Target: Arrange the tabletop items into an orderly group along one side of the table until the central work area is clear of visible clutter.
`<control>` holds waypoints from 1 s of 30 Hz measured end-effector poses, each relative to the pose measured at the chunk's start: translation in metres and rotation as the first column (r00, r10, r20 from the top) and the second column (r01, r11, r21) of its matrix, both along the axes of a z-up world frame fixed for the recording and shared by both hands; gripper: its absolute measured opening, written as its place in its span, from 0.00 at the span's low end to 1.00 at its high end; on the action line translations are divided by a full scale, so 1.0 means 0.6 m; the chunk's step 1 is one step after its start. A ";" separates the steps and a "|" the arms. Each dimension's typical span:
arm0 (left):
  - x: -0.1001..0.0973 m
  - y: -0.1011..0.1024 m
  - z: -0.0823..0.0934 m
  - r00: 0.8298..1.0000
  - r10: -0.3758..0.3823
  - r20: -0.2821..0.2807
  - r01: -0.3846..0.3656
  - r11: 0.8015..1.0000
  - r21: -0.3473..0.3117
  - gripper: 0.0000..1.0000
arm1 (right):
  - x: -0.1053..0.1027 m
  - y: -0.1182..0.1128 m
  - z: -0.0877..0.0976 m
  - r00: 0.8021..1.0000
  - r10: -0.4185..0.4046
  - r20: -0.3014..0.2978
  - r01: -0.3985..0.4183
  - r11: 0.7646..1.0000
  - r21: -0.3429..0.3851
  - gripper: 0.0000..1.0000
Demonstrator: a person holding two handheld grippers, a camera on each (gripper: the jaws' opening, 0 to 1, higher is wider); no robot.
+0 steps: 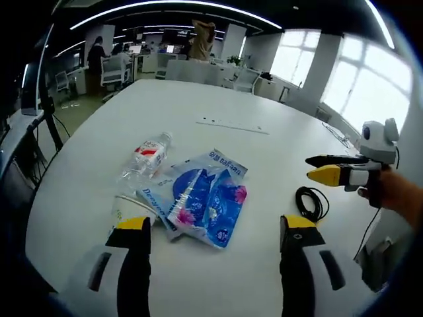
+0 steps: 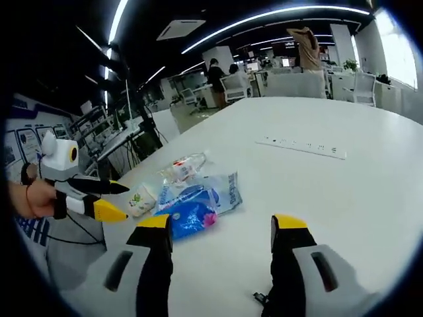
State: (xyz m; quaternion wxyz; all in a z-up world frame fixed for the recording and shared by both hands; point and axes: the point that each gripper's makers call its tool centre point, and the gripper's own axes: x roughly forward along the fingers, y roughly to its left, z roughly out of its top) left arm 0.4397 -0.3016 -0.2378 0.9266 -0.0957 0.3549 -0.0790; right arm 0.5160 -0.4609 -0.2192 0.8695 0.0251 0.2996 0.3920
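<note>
Background: open office behind my counter, with white chairs (image 1: 117, 66) and desks.
People: one standing, arms raised (image 2: 305, 46); another by monitors (image 2: 215, 74).
Ceiling: curved light strips (image 1: 165, 5).
Side: bright windows (image 1: 363, 86).

Bottle (image 1: 149, 154) lies beside tissue packs (image 1: 210, 206) on table (image 1: 218, 99).

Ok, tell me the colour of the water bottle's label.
Red and white label on the water bottle, clearest in the left gripper view.

One water bottle (image 1: 147, 156), two blue tissue packs (image 1: 210, 206), one paper cup (image 1: 127, 212), one coiled black cable (image 1: 312, 202), two people (image 1: 203, 39) beyond the table.
</note>
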 end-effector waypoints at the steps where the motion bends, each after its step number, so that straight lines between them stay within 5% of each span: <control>1: -0.002 0.002 -0.003 1.000 0.006 -0.005 -0.006 1.000 0.001 0.81 | 0.001 0.005 -0.001 1.000 0.007 0.000 -0.007 1.000 0.000 0.58; 30: -0.007 0.002 -0.093 0.992 0.096 -0.087 -0.103 0.991 -0.084 0.56 | 0.040 0.132 -0.087 0.974 0.207 -0.090 -0.211 0.977 -0.036 0.45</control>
